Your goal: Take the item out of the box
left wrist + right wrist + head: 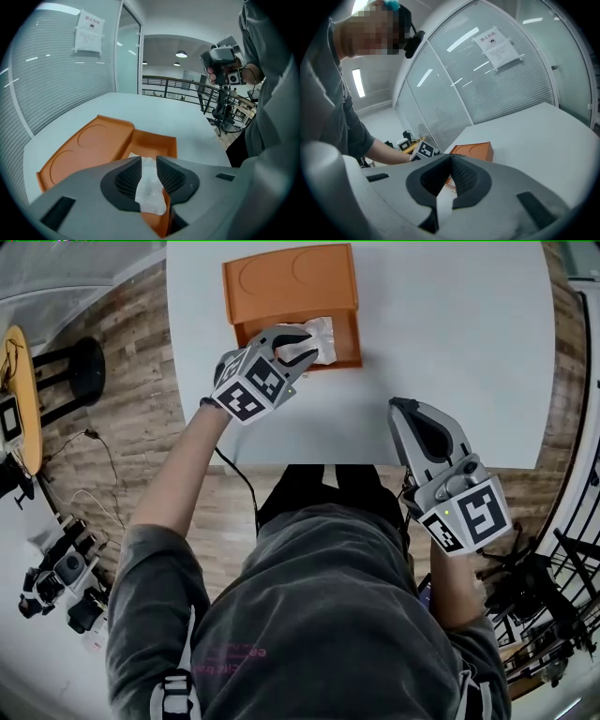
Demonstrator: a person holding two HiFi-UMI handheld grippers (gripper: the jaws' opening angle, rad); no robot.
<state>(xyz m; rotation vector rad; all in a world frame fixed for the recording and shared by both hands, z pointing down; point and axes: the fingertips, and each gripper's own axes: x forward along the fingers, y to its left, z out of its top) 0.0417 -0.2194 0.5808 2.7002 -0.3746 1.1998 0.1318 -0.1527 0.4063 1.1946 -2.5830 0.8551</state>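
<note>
We look down on a white tabletop [450, 334] with an orange box [345, 360] lying open at its far side. The left tongs [305, 345] point steeply down into the box's open compartment. Their jaws stand a little apart, and they are not clamped on anything. A white crinkled item [322, 334] lies in that compartment, right under the tips of the left tongs and just past them.

Looking along the left tongs [149, 161], the item [150, 192] fills the narrow gap between the two dark ribbed pads. Ahead of these tongs and a little to their left, the box's flat orange panel [89, 147] shows two round hollows.

The right tongs [403, 407] are held over the near edge of the tabletop, well apart from the box. Their jaws [450, 157] meet at the tips with nothing between them. The box [476, 150] sits well ahead of them.
</note>
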